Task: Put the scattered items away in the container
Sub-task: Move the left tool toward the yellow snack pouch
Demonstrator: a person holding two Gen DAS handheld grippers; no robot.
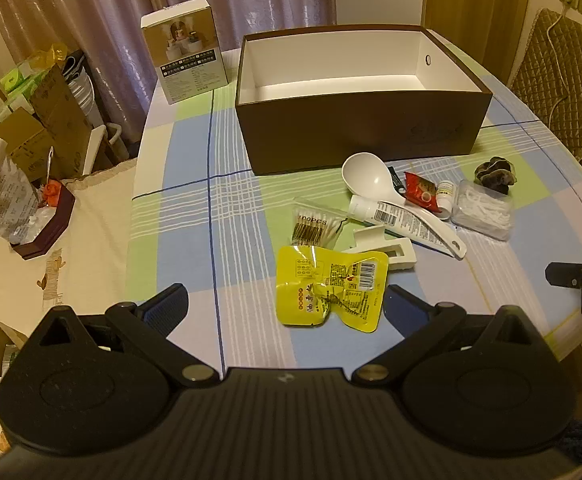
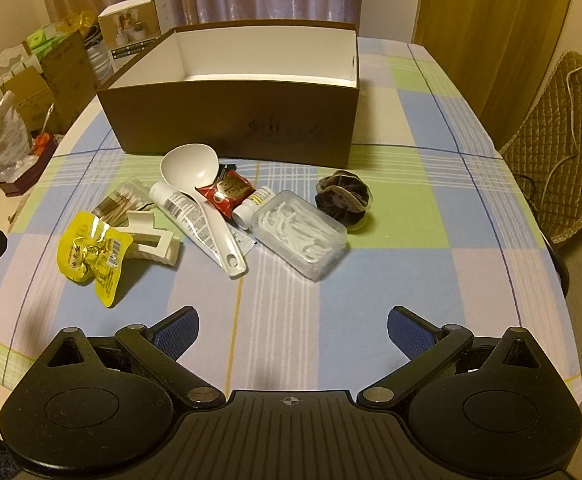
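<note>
Brown cardboard, white inside: the large open box (image 2: 231, 116) stands at the far side of the checked tablecloth (image 2: 391, 280), and as far as its visible interior shows, nothing is in it yet. You look to be at the very start, before the first pick.

Your left gripper (image 1: 287, 308) hangs with its fingers spread wide and holding nothing, just short of the crinkled yellow foil snack pouch (image 1: 329, 286). Your right gripper (image 2: 293, 330) is equally wide and empty, over bare cloth near the table edge, well apart from the pile.

Counted, one of each, nine things in all:
- the yellow pouch
- a clear packet of cotton swabs (image 1: 315, 226)
- a cream plastic hair claw (image 2: 153, 240)
- a white squeeze tube (image 2: 183, 210)
- a white plastic ladle (image 2: 203, 192)
- a red sweet wrapper (image 2: 227, 194)
- a small white bottle (image 2: 251, 206)
- a clear plastic case of floss picks (image 2: 301, 236)
- a dark velvet scrunchie (image 2: 343, 200)

A dark scrap beside the wrapper is too small to name.

The nearest pick for your left is the pouch: come down over it and close on a raised fold, since flat foil may slip. The ladle lies across the tube, so it should be lifted before the tube.
</note>
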